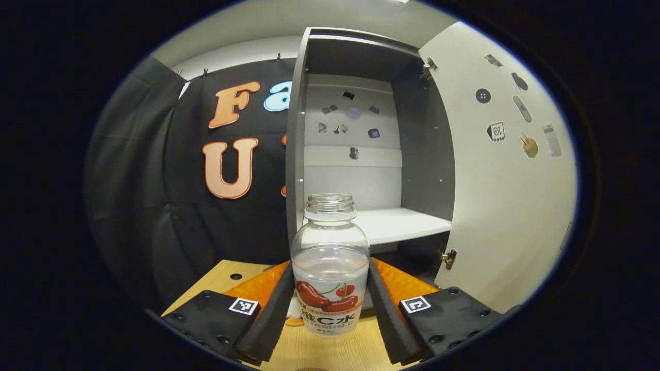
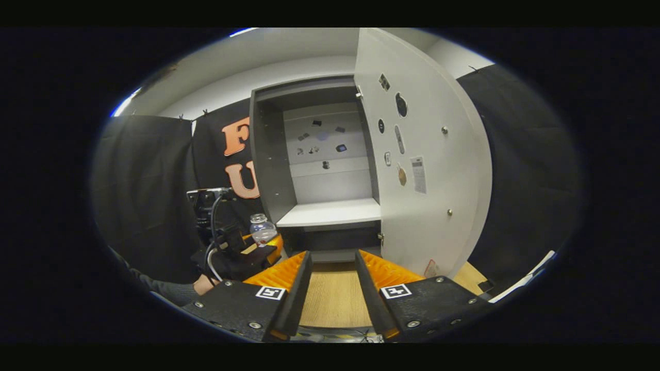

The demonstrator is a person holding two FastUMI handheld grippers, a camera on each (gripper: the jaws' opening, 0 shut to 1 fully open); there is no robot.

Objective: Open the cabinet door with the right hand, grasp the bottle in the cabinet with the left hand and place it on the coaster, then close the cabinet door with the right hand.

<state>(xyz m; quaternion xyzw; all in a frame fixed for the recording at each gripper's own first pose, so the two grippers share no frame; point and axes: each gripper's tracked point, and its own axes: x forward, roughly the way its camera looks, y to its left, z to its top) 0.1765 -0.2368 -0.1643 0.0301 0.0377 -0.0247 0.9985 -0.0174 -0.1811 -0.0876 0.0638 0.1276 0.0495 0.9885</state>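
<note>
Booth: black cloth walls, pale wall strip above, cabinet [image 2: 319, 170] straight ahead in both views.
Table: light wood top [image 2: 334, 299], runs up to the cabinet base.
Cabinet: grey carcass, white shelf [image 1: 397, 224] bare, small stickers on the back panel.
Door: door [image 2: 423, 170] swung wide open to the right, hinges visible on its inner edge, stickers on the inside face.
Bottle: clear bottle [image 1: 330, 263], no cap, fruit label, upright, out of the cabinet, in front of its left edge, above the table.
Coaster: small orange bit just beside the bottle base at lower left in left gripper view, can't tell if it's the coaster.
Left gripper: left gripper [image 1: 330, 293] level, both fingers pressed on the bottle's label band, clamped; also seen at far left in right gripper view, sleeve below it.
Right gripper: right gripper [image 2: 332, 288] low over the table, aimed at the cabinet, jaws apart, nothing between them.
</note>
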